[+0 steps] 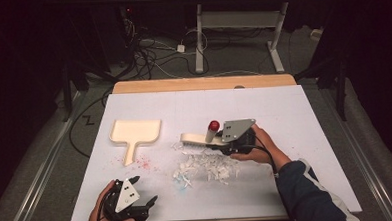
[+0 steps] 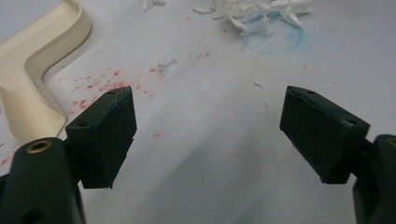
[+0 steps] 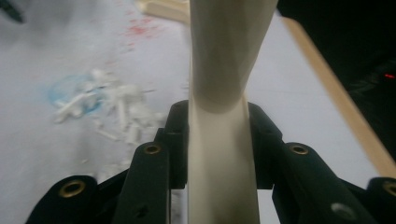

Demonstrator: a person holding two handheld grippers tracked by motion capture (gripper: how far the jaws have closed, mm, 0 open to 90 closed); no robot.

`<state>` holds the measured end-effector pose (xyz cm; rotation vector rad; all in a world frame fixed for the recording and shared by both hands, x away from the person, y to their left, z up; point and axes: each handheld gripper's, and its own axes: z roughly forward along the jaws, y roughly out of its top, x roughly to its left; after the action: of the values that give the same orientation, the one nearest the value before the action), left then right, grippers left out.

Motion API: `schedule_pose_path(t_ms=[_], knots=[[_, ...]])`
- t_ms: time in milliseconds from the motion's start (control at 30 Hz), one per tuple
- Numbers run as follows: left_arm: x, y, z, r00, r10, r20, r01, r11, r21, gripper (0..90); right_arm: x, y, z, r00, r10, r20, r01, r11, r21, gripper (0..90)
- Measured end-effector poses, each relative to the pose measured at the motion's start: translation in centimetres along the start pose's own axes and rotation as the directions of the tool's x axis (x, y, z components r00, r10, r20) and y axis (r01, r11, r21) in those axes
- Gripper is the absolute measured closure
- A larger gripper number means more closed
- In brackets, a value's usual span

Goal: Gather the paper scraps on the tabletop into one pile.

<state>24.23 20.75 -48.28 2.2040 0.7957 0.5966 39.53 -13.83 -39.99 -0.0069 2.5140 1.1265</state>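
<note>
At the near edge of the counter [image 1: 284, 106], the left gripper [image 1: 152, 201] rests low in the person's left hand [image 1: 102, 220], its 2 jaws spread wide with nothing between them. In the left gripper view they frame bare white surface dotted with red specks [image 2: 100, 86]. Just beyond lies a pile of white shreds [image 1: 206, 167], partly over a faint blue ring [image 2: 271, 35]. At the pile's far edge, the right gripper [image 1: 216, 147] has its jaws clamped on the cream handle of a brush [image 1: 198, 139]; the right gripper view shows that handle pinched tight between them. The brush's red-tipped end [image 1: 213, 125] points away. Farther left, well apart from the pile, a cream dustpan [image 1: 134, 133] lies flat, its handle toward the near side.
</note>
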Motion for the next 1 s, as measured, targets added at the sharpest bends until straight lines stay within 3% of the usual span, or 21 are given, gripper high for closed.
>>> schedule_pose_path(t_ms=[33, 133, 167, 200, 233, 267, 367, 400, 433, 467, 500, 533, 567, 600, 700, 733, 833, 933, 967, 1000], knots=[[-0.1, 0.0, 0.0, 1.0000, -0.001, 0.002, 0.001, 1.0000, -0.003, 17.8, -0.4, -0.2, -1.1, 0.9965, 0.049, 0.068, -0.048, 0.999, -0.009, 67.8], [-0.1, 0.1, 0.0, 1.0000, 0.007, 0.003, -0.007, 0.9999, -0.008, 17.7, -0.8, -0.5, -1.9, 0.9895, 0.090, 0.113, -0.089, 0.996, -0.009, 67.8], [-0.1, 0.1, 0.0, 0.9999, 0.009, 0.004, -0.009, 0.9999, -0.007, 17.7, -1.1, -1.0, -2.7, 0.9744, 0.140, 0.176, -0.148, 0.988, 0.035, 67.8], [-0.1, 0.1, 0.0, 0.9999, 0.011, 0.005, -0.011, 0.9999, -0.006, 17.7, -1.1, -1.2, -2.9, 0.9664, 0.158, 0.202, -0.172, 0.984, 0.053, 67.7], [-0.1, 0.1, 0.0, 0.9999, 0.012, 0.005, -0.012, 0.9999, -0.005, 17.7, -1.1, -1.2, -2.9, 0.9664, 0.158, 0.202, -0.172, 0.984, 0.053, 67.7], [-0.1, 0.1, 0.0, 0.9999, 0.012, 0.005, -0.012, 0.9999, -0.005, 17.8, -0.9, -1.9, -3.6, 0.9430, 0.193, 0.271, -0.229, 0.968, 0.106, 67.7], [0.0, 0.1, 0.0, 0.9999, 0.013, 0.008, -0.013, 0.9999, -0.006, 17.8, -0.6, -3.0, -4.3, 0.9008, 0.266, 0.343, -0.325, 0.937, 0.126, 67.7], [0.0, 0.1, 0.0, 0.9999, 0.014, 0.007, -0.014, 0.9999, -0.005, 17.8, -0.5, -3.3, -4.4, 0.8912, 0.274, 0.362, -0.342, 0.930, 0.138, 67.7], [0.0, 0.2, 0.0, 0.9999, 0.014, 0.005, -0.014, 0.9999, -0.007, 17.8, -0.5, -3.3, -4.4, 0.8912, 0.274, 0.362, -0.342, 0.930, 0.138, 67.7], [0.0, 0.2, 0.0, 0.9999, 0.014, 0.004, -0.014, 0.9998, -0.010, 17.8, -0.3, -3.6, -4.2, 0.8825, 0.268, 0.387, -0.352, 0.922, 0.164, 67.7], [-0.1, 0.3, -0.1, 0.9999, 0.017, 0.002, -0.017, 0.9998, -0.013, 17.7, 0.3, -4.0, -3.7, 0.8710, 0.230, 0.434, -0.353, 0.908, 0.226, 67.7], [-0.1, 0.3, -0.1, 0.9998, 0.018, 0.001, -0.018, 0.9997, -0.017, 17.7, 0.3, -4.0, -3.7, 0.8710, 0.230, 0.434, -0.353, 0.908, 0.226, 67.7], [-0.1, 0.4, -0.2, 0.9998, 0.017, 0.001, -0.017, 0.9996, -0.020, 17.8, 0.6, -4.2, -3.3, 0.8663, 0.224, 0.447, -0.360, 0.900, 0.246, 67.7], [-0.1, 0.4, -0.2, 0.9998, 0.018, 0.000, -0.018, 0.9996, -0.021, 17.8, 1.1, -4.5, -2.5, 0.8742, 0.229, 0.428, -0.360, 0.897, 0.256, 67.8], [-0.1, 0.5, -0.1, 0.9998, 0.019, 0.001, -0.019, 0.9996, -0.020, 17.8, 1.8, -4.0, -1.8, 0.8801, 0.213, 0.424, -0.348, 0.898, 0.271, 67.7], [-0.1, 0.5, 0.0, 0.9998, 0.020, 0.005, -0.020, 0.9996, -0.020, 17.8, 2.7, -3.4, -1.0, 0.8917, 0.200, 0.406, -0.328, 0.904, 0.275, 67.7], [-0.1, 0.5, 0.0, 0.9997, 0.025, 0.006, -0.024, 0.9995, -0.019, 17.8, 3.9, -2.4, -0.1, 0.9119, 0.199, 0.359, -0.306, 0.913, 0.270, 67.5], [0.0, 0.6, 0.0, 0.9996, 0.026, 0.008, -0.025, 0.9995, -0.021, 17.8, 5.1, -1.3, 0.2, 0.9230, 0.219, 0.316, -0.301, 0.923, 0.241, 67.5], [0.0, 0.6, 0.1, 0.9996, 0.025, 0.010, -0.025, 0.9995, -0.021, 17.8, 5.1, -1.3, 0.2, 0.9230, 0.219, 0.316, -0.301, 0.923, 0.241, 67.5], [0.0, 0.6, 0.1, 0.9996, 0.027, 0.009, -0.026, 0.9994, -0.020, 17.8, 5.6, -0.6, 0.1, 0.9295, 0.216, 0.299, -0.287, 0.932, 0.219, 67.7]])
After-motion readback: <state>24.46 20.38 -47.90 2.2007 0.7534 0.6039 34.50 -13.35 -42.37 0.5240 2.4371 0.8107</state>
